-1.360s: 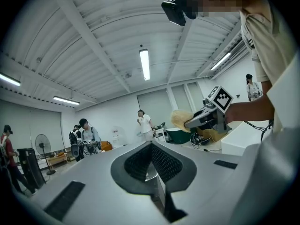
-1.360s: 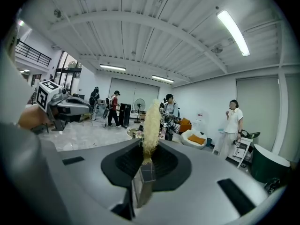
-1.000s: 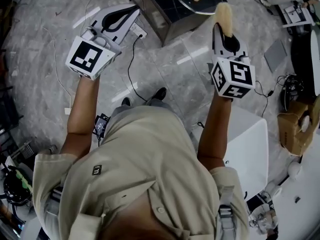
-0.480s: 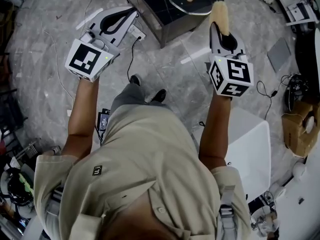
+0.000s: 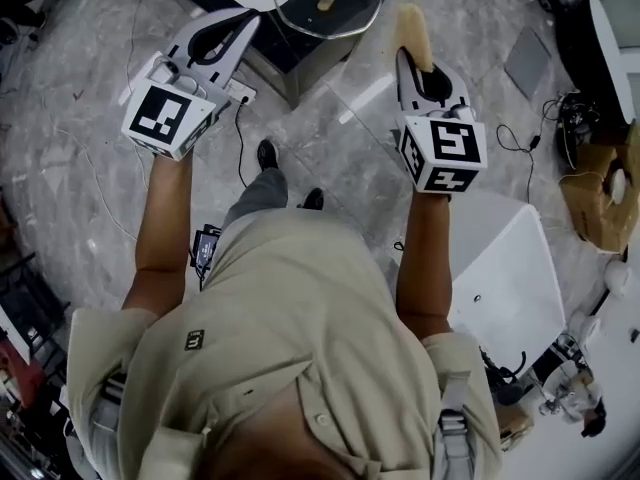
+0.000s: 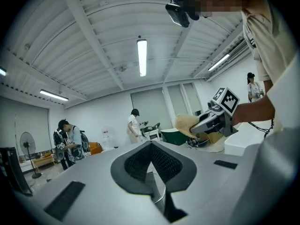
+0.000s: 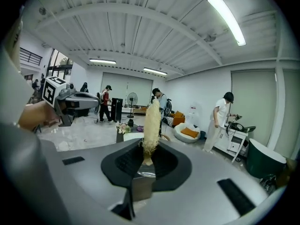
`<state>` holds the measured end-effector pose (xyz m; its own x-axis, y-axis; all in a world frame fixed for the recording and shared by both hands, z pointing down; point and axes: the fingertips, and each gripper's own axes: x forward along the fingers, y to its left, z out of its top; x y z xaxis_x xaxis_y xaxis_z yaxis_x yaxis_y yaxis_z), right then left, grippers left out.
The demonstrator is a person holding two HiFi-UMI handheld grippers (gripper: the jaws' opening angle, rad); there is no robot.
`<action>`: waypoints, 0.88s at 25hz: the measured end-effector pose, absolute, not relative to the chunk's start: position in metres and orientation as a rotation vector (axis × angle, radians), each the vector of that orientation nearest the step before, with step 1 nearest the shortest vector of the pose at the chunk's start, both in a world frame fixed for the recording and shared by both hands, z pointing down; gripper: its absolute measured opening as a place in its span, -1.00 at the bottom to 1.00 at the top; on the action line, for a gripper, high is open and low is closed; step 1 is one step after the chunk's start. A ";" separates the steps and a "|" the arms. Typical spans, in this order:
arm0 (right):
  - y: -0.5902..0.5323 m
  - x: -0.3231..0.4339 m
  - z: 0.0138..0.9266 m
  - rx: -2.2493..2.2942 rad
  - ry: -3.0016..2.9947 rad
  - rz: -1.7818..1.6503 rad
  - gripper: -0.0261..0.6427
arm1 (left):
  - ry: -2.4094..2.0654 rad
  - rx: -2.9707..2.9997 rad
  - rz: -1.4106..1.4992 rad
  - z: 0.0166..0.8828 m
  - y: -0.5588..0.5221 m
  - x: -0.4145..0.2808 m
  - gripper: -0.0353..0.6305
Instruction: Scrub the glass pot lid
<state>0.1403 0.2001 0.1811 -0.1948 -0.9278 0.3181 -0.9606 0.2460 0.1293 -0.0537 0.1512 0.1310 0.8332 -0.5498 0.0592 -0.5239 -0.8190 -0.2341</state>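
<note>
Because scrubbing comes next, my right gripper [image 5: 418, 66] pinches the scrubber [image 5: 412, 30] near the glass pot lid [image 5: 325, 3]; my left gripper [image 5: 240, 23] is pressed together, empty.

Big open lab-style work hall, not a home

Shows a ribbed white ceiling [image 6: 93, 41] with long tube lights [image 6: 142, 55], a grey marble-look floor [image 5: 80, 168] trailed with cables [image 5: 240, 143] and a power strip [image 5: 243, 93], a white worktable [image 5: 510, 288], a cardboard box [image 5: 600, 198], a standing fan [image 7: 131, 99], an orange-cushioned beanbag [image 7: 189, 132], and several people [image 7: 219, 118] standing about among equipment.
</note>
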 end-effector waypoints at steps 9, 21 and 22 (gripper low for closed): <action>0.137 0.140 0.180 1.851 -2.094 0.163 -0.78 | 0.676 -2.848 -0.160 0.135 0.069 -0.048 -0.85; 0.073 0.125 0.180 1.954 -1.955 0.169 -0.78 | 0.525 -2.894 -0.110 0.143 -0.019 -0.058 -0.85; 0.069 0.123 0.180 1.954 -1.950 0.168 -0.78 | 0.524 -2.898 -0.104 0.142 -0.024 -0.060 -0.85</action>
<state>0.1229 0.0691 0.1800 0.0334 -0.9391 0.3419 -0.9837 0.0295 0.1772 -0.0596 -0.0239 0.1424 0.9349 -0.3531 0.0344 -0.3394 -0.9185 -0.2030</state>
